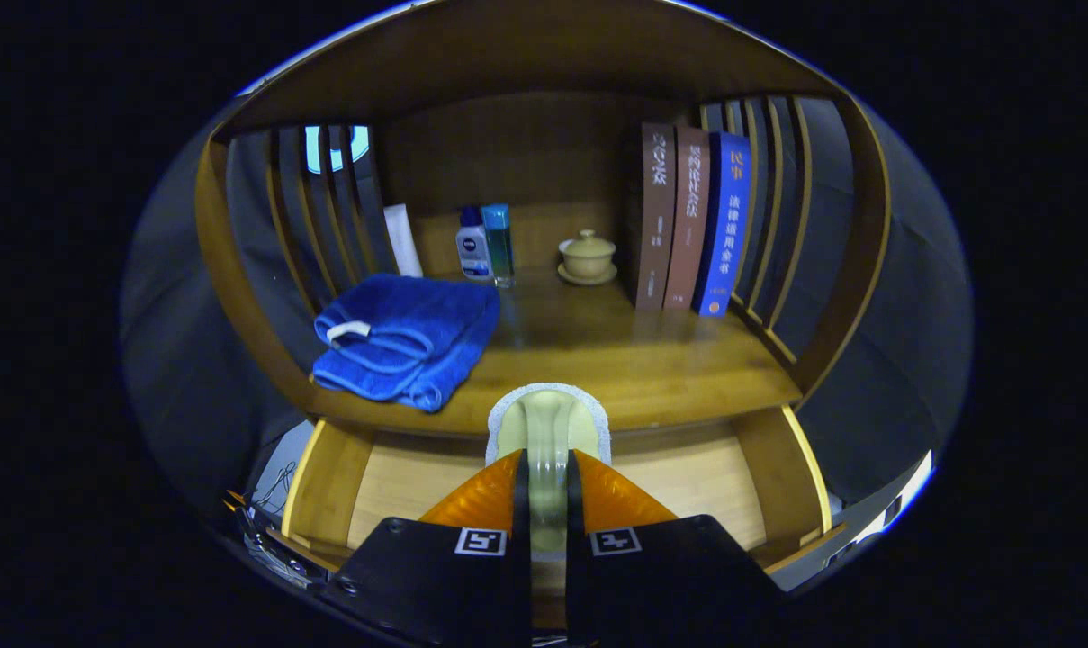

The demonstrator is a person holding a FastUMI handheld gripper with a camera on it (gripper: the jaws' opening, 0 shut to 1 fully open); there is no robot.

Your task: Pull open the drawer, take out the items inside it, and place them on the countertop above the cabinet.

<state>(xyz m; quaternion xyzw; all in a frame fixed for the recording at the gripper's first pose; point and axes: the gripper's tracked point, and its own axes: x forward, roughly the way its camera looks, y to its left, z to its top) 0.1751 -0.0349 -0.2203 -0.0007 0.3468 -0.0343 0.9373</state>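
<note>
Gripper (544,477) | orange fingers (481,497) clamped on pale sponge-like pad (548,432), held edge-on, long axis running forward | open drawer (687,486) below | countertop (615,360) just ahead, bare wood right of blue towel (404,337) | judged next: carry forward, set down.

surface: wooden countertop (597,360) above the open drawer (400,486)
near left: folded blue towel (404,337), lying flat at the front edge
far left: white bottle (473,245) and teal bottle (499,243), upright, side by side
far centre: lidded tea cup (587,255) on its saucer
far right: three books (692,220), upright, touching
gripper (548,486): over the drawer, fingers pressed on a pale sponge-like item (550,423)
</note>
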